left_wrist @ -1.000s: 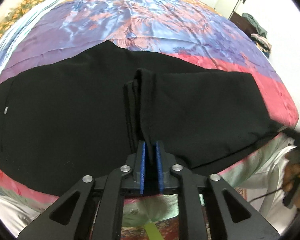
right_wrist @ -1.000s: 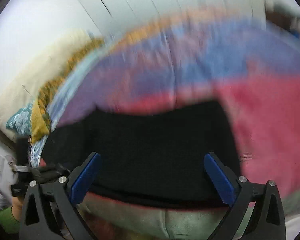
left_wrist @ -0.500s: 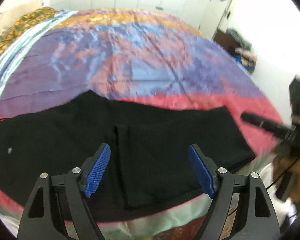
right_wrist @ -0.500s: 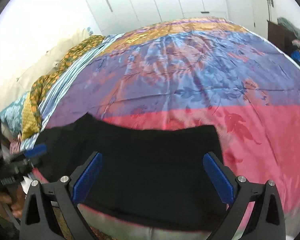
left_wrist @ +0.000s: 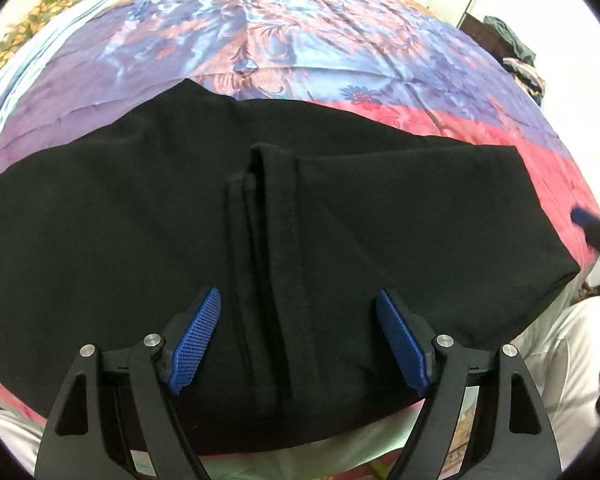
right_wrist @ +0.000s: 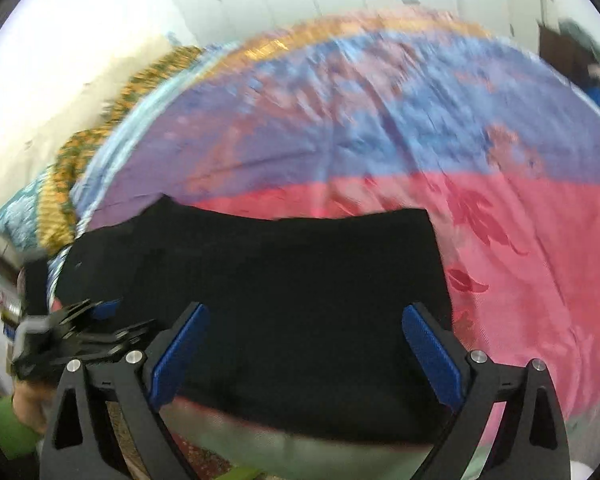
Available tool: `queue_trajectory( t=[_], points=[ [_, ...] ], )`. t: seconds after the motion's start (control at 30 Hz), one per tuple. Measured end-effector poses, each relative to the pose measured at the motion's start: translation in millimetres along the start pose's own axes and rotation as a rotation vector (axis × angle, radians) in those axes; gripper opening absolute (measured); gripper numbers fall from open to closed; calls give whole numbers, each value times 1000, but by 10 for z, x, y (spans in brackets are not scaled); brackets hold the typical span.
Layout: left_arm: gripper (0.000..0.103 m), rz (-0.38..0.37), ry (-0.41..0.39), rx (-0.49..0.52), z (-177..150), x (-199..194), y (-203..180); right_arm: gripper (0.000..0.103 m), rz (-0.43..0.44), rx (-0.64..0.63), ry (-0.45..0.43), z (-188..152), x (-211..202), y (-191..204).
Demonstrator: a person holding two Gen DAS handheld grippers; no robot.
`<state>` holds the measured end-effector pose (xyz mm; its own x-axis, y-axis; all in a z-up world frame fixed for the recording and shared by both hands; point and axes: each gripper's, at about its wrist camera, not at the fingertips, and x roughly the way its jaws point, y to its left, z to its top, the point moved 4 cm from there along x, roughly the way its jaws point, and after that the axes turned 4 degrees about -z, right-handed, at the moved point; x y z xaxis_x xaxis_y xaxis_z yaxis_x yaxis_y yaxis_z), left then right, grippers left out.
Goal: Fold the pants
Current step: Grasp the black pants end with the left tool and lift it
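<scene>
The black fabric pants (left_wrist: 140,216) are laid flat across the near edge of a satin bedspread (left_wrist: 284,40) patterned in blue, purple, orange and red. One part is folded back over the rest, so that the stacked hems (left_wrist: 260,216) are seen as a ridge near the middle of the pants. The left gripper (left_wrist: 298,340) is held above the near edge of the pants, over the hems; its blue ribbed pads (left_wrist: 196,336) are set wide apart, the jaws having just opened, and no cloth is pinched between them. The right gripper (right_wrist: 306,356) is held over the right part of the pants, its pads (right_wrist: 430,354) likewise spread wide and nothing gripped. Its view is blurred. Beyond the pants, towards the head of the bed, an orange-patterned pillow (right_wrist: 84,152) is seen.
</scene>
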<state>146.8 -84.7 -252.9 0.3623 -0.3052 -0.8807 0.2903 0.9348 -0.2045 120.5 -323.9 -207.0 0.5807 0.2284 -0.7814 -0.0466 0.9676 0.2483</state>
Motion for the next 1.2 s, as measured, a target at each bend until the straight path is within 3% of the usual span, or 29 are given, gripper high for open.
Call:
queue_trajectory(
  t=[0.1, 0.17, 0.27, 0.4, 0.53, 0.6, 0.7, 0.77, 0.87, 0.97, 1.03, 1.2],
  points=[
    [82, -11, -7, -18, -1, -40, 11, 97, 26, 20, 61, -255, 174, 116],
    [82, -60, -20, -51, 16, -132, 24, 98, 1, 55, 112, -439, 372, 88],
    [82, -100, -66, -76, -7, -399, 86, 97, -16, 33, 60, -377, 267, 152],
    [88, -109, -131, -90, -49, -761, 279, 97, -4, 62, -94, -241, -58, 140],
    [89, -69, -180, -144, -23, -1078, 845, 97, -18, 60, -119, -323, -111, 151],
    [89, -40, -213, -226, 5, -1241, 1343, 97, -23, 47, -106, -355, -95, 156],
    [90, 4, -264, -430, 4, -1445, 2308, 97, -5, 44, -90, -388, -49, 169],
    [90, 31, -258, -564, -47, -1450, 2852, 97, 3, 36, -87, -403, -29, 191],
    [89, 43, -211, -668, -176, -1311, 3321, 97, 10, 16, -82, -412, 14, 238],
    [89, -53, -123, -649, -212, -1026, 3341, 97, 9, 14, -64, -444, 64, 248],
    [89, -69, -65, -640, -219, -765, 3318, 97, 10, 15, -61, -450, 67, 249],
    [100, -109, -44, -657, -237, -500, 3242, 97, 2, 3, -58, -460, 63, 244]
  ],
)
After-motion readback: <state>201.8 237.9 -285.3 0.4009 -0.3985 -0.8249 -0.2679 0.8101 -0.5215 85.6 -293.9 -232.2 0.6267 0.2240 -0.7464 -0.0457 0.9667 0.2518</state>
